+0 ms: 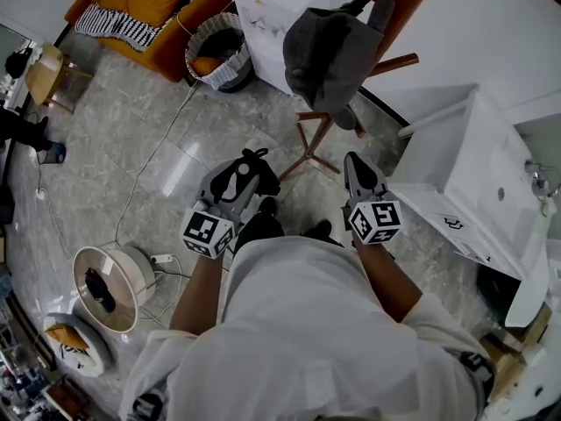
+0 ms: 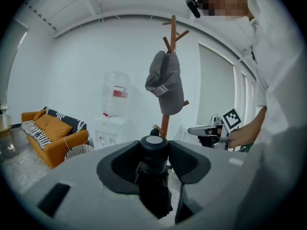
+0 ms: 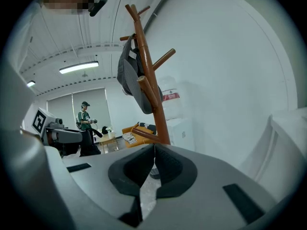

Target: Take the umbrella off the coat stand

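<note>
Left gripper (image 1: 248,172): holds the black umbrella (image 1: 263,182) between its fingers.
Right gripper (image 1: 356,163): fingers together, nothing in them.
Coat stand (image 1: 308,139): a grey cap (image 1: 329,51) hangs on it.

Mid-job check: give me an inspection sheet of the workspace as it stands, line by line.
Surface: pale tiled floor; no table in use.
Job's things: black folded umbrella is held in the left claw, apart from the wooden coat stand; a grey cap hangs on the stand.
Clutter: woven basket and a round white drum-shaped object on the floor.
Grippers: left claw shut on the umbrella; right claw shut, nothing in it.
Cables: white cable trails across the floor; power strip beside the drum-shaped object.
Surroundings: orange sofa, water dispenser, another person in the background.
</note>
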The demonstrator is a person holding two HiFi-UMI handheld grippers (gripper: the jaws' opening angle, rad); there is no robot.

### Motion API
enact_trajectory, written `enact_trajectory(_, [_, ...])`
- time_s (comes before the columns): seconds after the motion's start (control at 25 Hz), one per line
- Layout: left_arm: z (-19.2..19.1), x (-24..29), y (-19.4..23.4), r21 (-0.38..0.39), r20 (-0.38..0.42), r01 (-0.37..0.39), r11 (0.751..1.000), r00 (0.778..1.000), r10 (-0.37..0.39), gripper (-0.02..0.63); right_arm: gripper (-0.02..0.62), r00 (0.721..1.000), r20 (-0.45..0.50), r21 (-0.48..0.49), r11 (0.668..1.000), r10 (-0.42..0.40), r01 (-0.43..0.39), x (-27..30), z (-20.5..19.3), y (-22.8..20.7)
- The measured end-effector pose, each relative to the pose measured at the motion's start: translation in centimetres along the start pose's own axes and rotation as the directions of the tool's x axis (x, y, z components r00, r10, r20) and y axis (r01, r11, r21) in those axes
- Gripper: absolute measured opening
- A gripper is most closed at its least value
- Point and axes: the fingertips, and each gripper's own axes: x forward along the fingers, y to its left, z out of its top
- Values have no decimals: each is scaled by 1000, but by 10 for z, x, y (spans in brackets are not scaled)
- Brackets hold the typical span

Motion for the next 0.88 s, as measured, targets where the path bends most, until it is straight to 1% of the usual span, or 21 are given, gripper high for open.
enact_trajectory(0.28, [-3, 1, -4, -1, -4, 14, 1000, 1000, -14, 199, 15, 1000, -5, 4, 1000, -10, 10, -2, -3, -2])
enact_trajectory(0.56, [-4, 4, -8, 0, -10, 20, 1000, 1000, -20, 199, 14, 999, -25, -7, 1000, 25, -26, -2, -7, 2])
enact_trajectory(0.88, [-1, 6, -11, -10, -3, 30, 1000, 1000, -30, 199, 14, 999, -24, 7, 1000, 21, -21, 0, -7, -1])
